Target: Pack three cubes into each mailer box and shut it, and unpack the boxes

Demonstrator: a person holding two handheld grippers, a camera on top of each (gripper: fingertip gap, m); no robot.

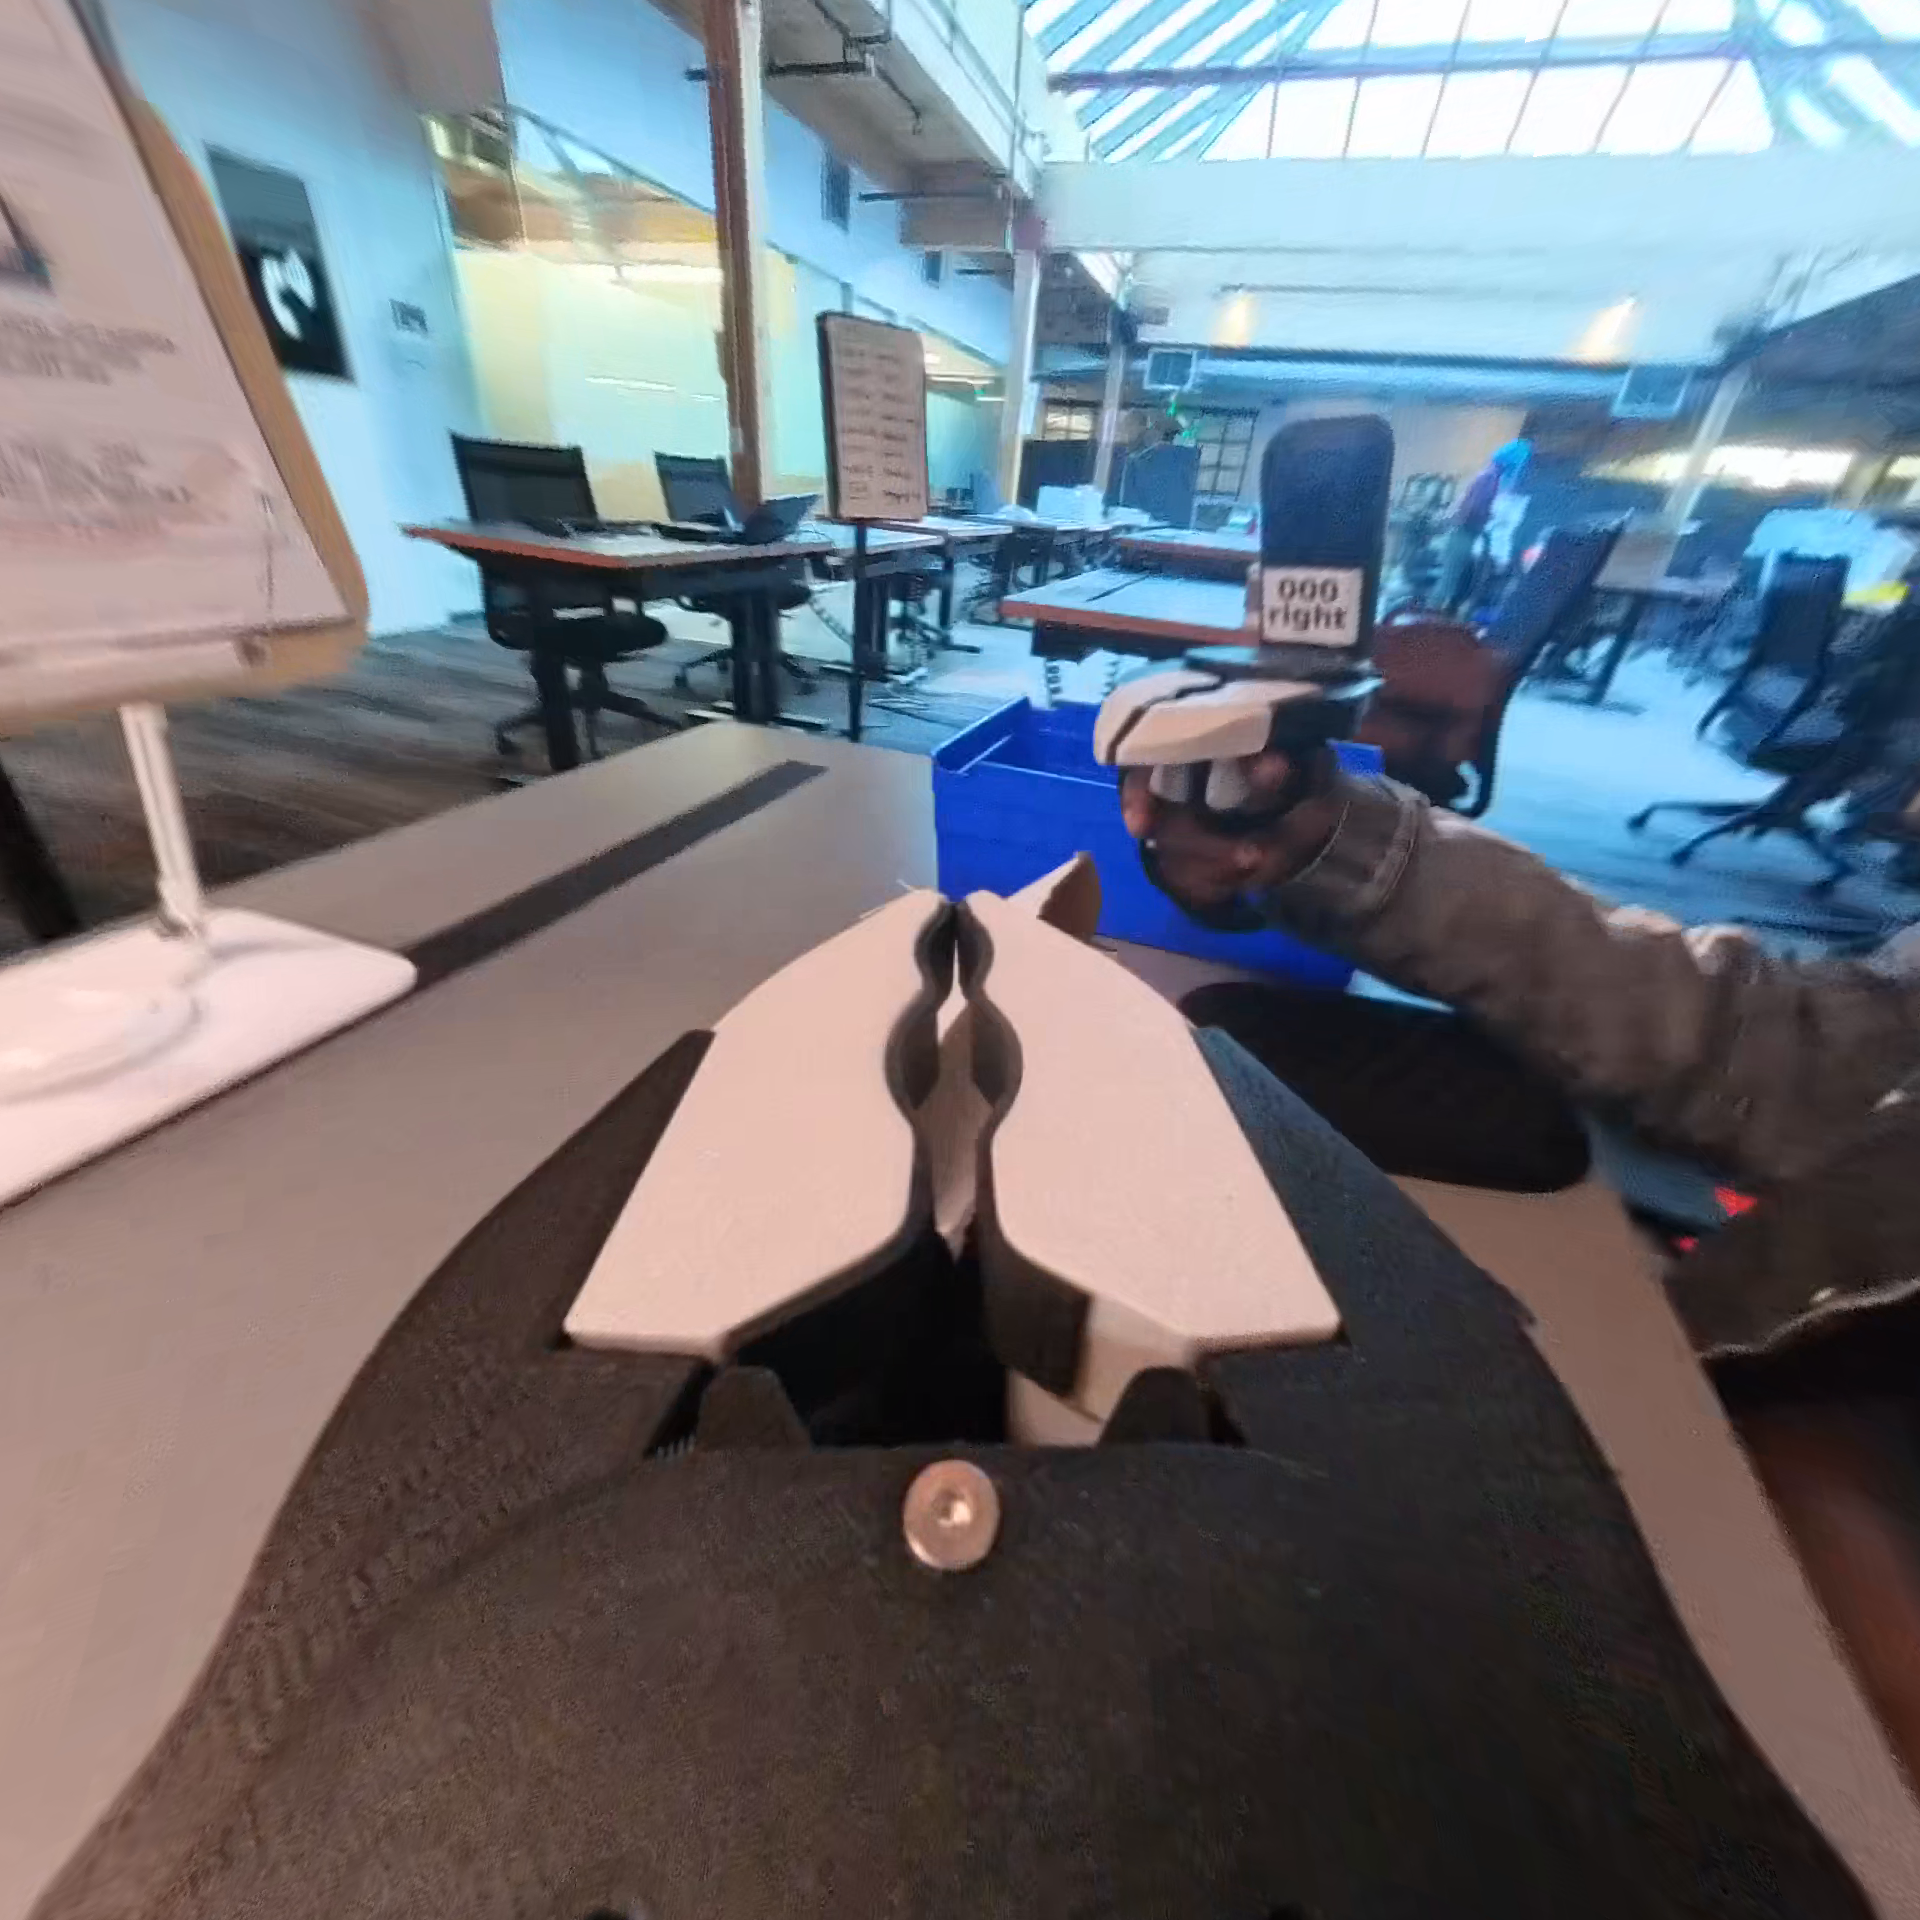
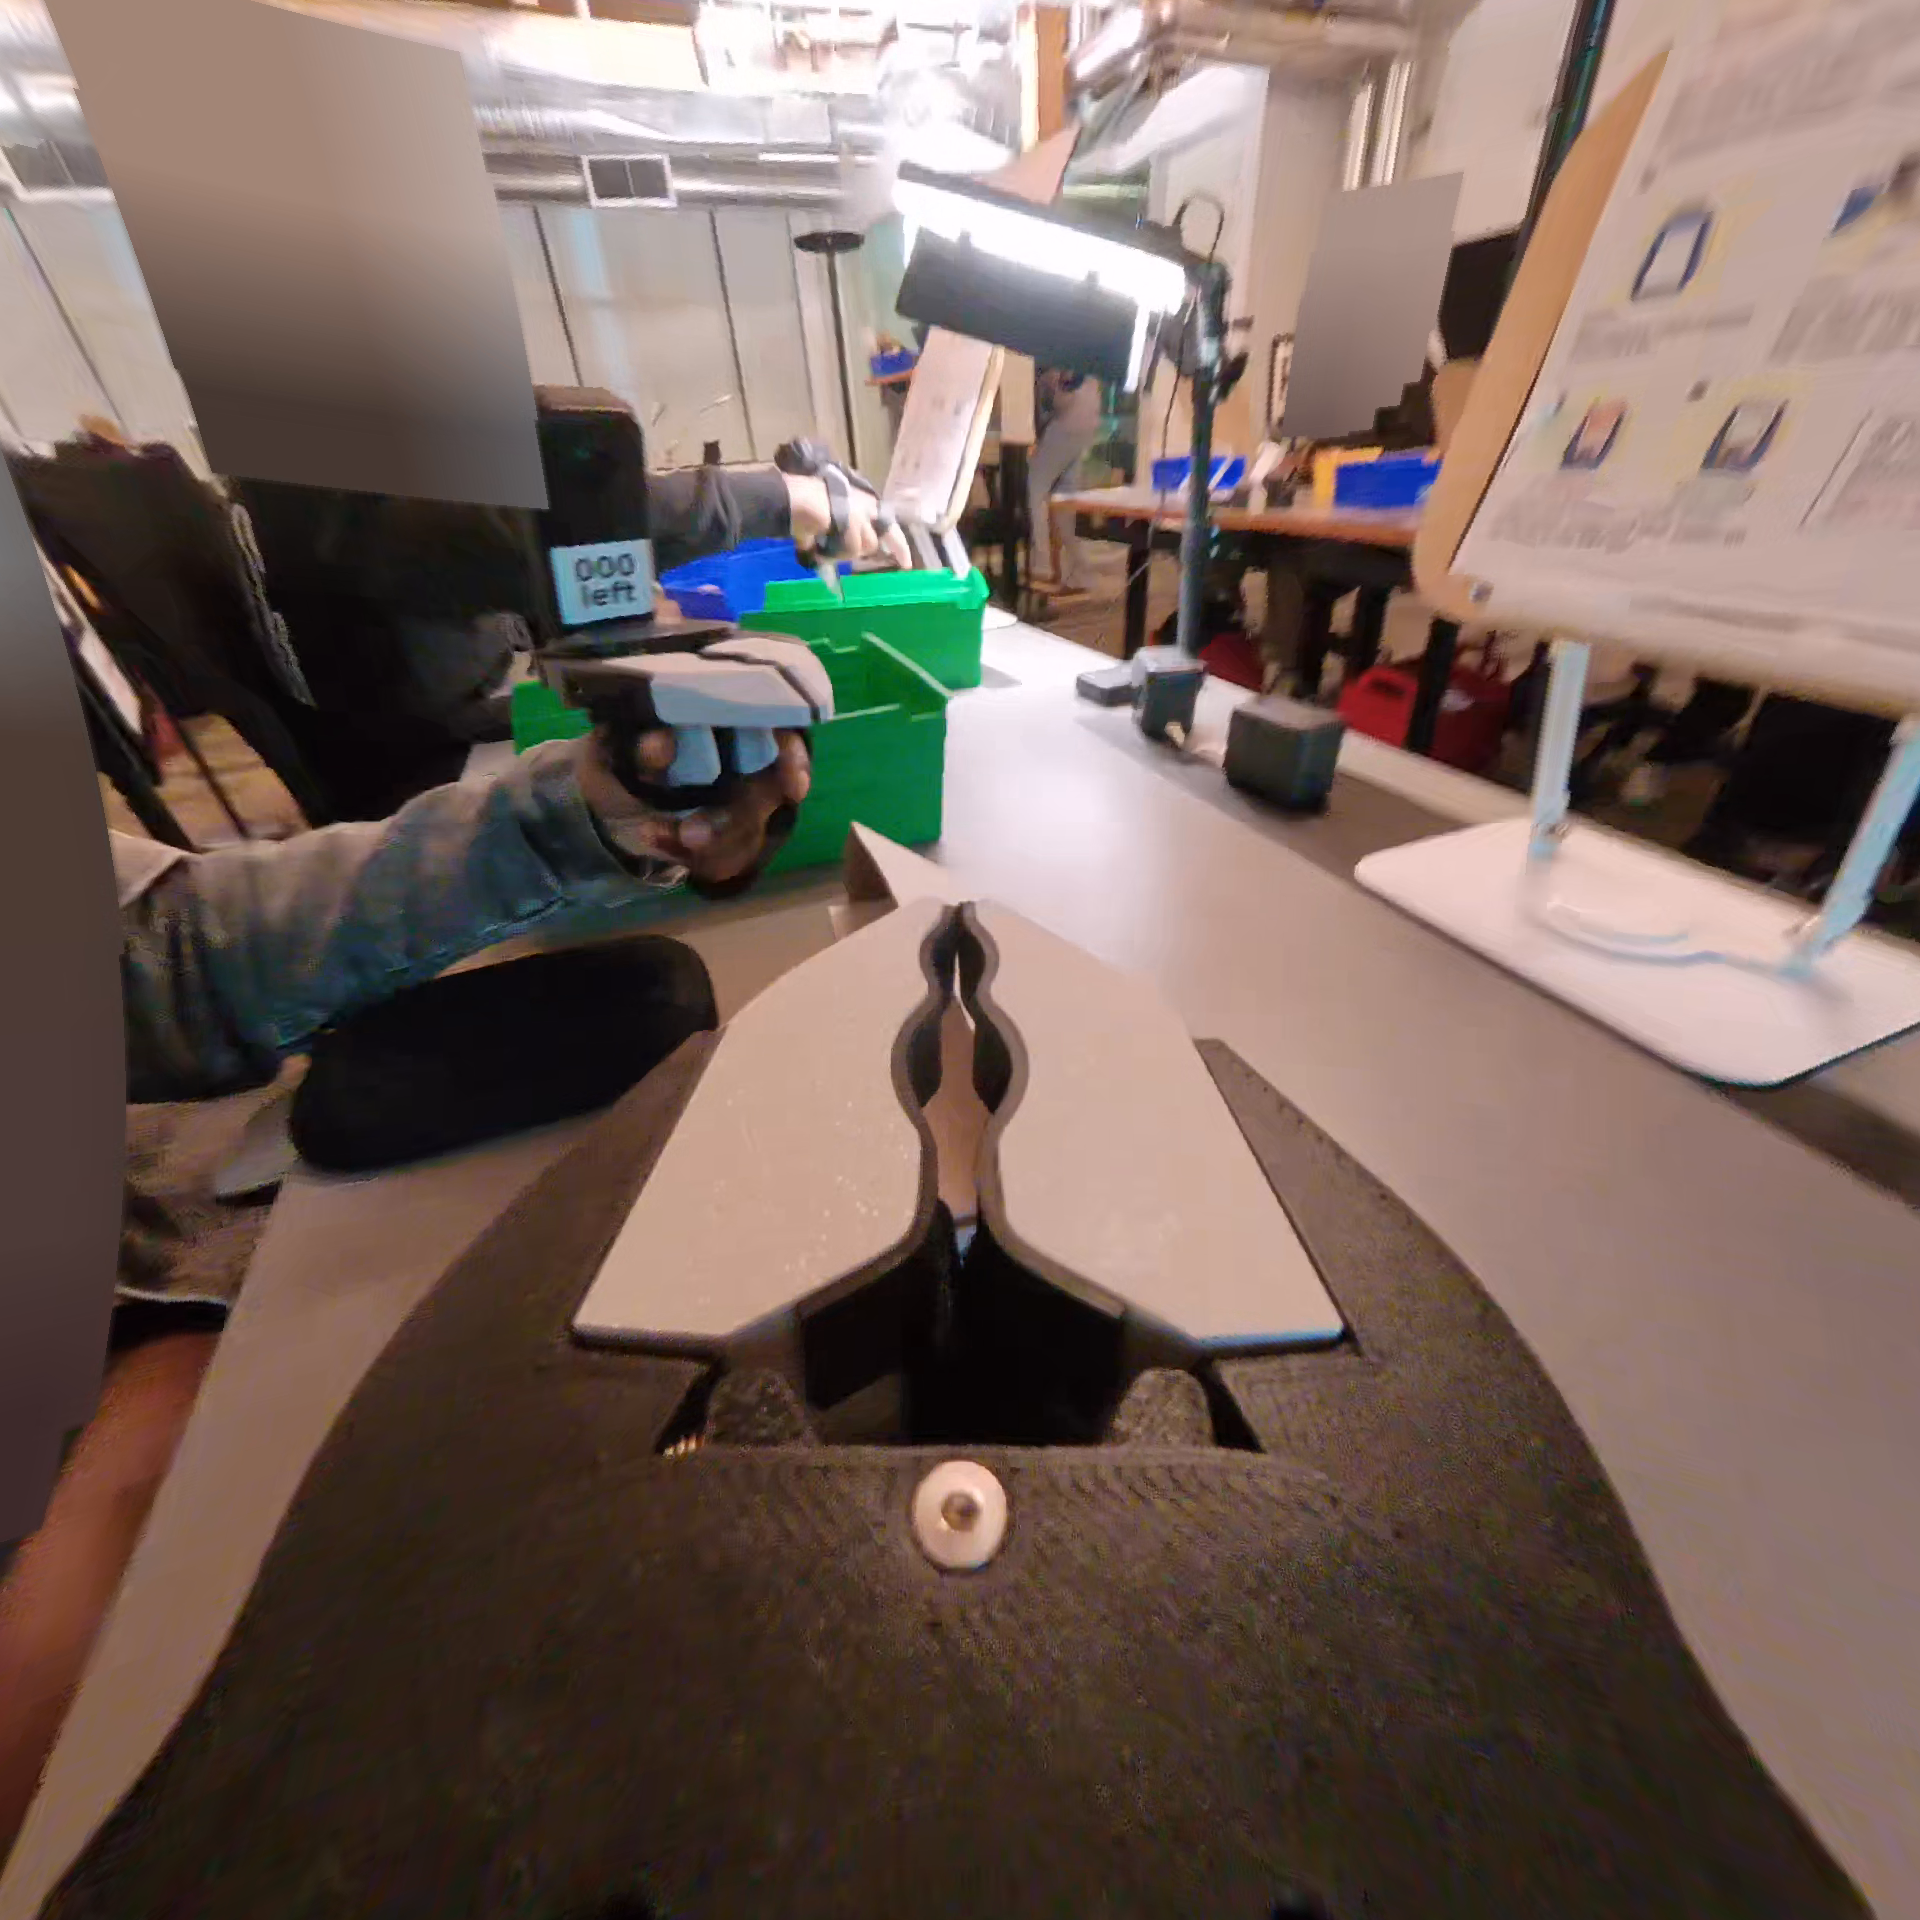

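Note:
My left gripper (image 1: 954,914) is shut, low over the grey table (image 1: 582,1039). A brown cardboard corner (image 1: 1070,891), probably part of a mailer box, pokes up just beyond its tips to the right. My right gripper (image 2: 961,914) is also shut, and the same cardboard corner (image 2: 881,868) stands just beyond its tips to the left. Each gripper shows in the other's view, held in a hand: the right one (image 1: 1195,717) and the left one (image 2: 717,686). Neither view shows any cubes. The rest of the box is hidden behind the gripper bodies.
A blue bin (image 1: 1013,821) stands past the left gripper. Green bins (image 2: 883,748) stand past the right one. A white sign stand (image 1: 156,997) (image 2: 1662,935) sits at the table's side. Dark small boxes (image 2: 1283,753) lie farther back. A black pad (image 1: 1382,1070) lies under the sleeve. Tip to tip, the grippers are about 12 cm apart.

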